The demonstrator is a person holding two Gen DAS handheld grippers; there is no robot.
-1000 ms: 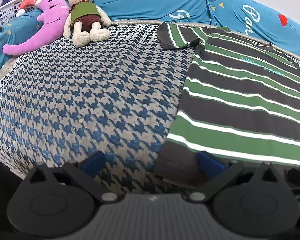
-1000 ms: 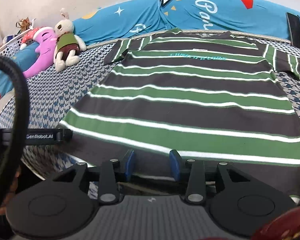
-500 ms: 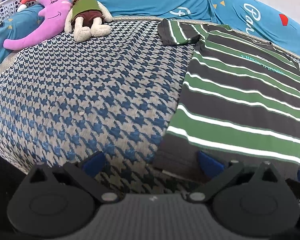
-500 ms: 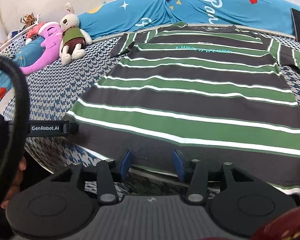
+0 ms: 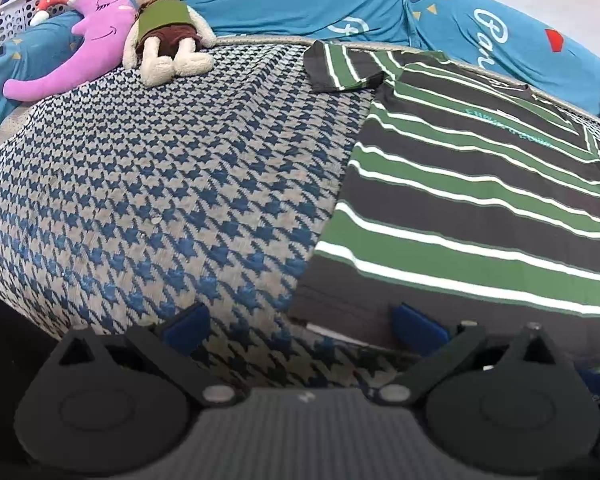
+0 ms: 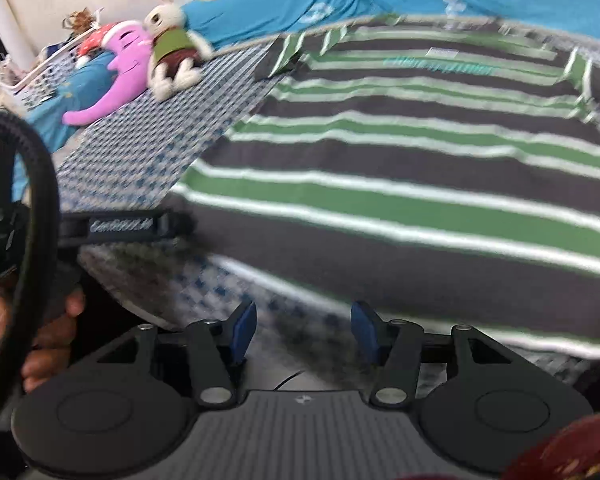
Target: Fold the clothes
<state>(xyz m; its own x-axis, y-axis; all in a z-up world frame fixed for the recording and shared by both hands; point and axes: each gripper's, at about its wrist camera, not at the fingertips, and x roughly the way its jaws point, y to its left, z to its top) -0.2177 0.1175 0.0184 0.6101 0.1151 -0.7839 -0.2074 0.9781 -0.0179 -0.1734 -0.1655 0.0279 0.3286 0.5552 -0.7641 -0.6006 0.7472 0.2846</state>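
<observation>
Your left gripper (image 5: 300, 322) and right gripper (image 6: 303, 330) gape empty at the limp, light green-and-charcoal striped cotton T-shirt's (image 5: 480, 200) near hem; pinch its corners.

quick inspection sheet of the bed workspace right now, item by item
surface: bed with blue houndstooth cover, mostly bare on its left side.
job's things: striped t-shirt spread flat, hem toward the grippers, sleeves out.
clutter: plush rabbit and purple moon plush at the far edge; white basket behind them.
grippers: left gripper jaws wide open, straddling the shirt's hem corner; right gripper jaws open, empty, just short of the hem.
cables: black cable looping at the left of the right wrist view.
surroundings: blue printed bedding along the wall; right wrist view is motion blurred.
</observation>
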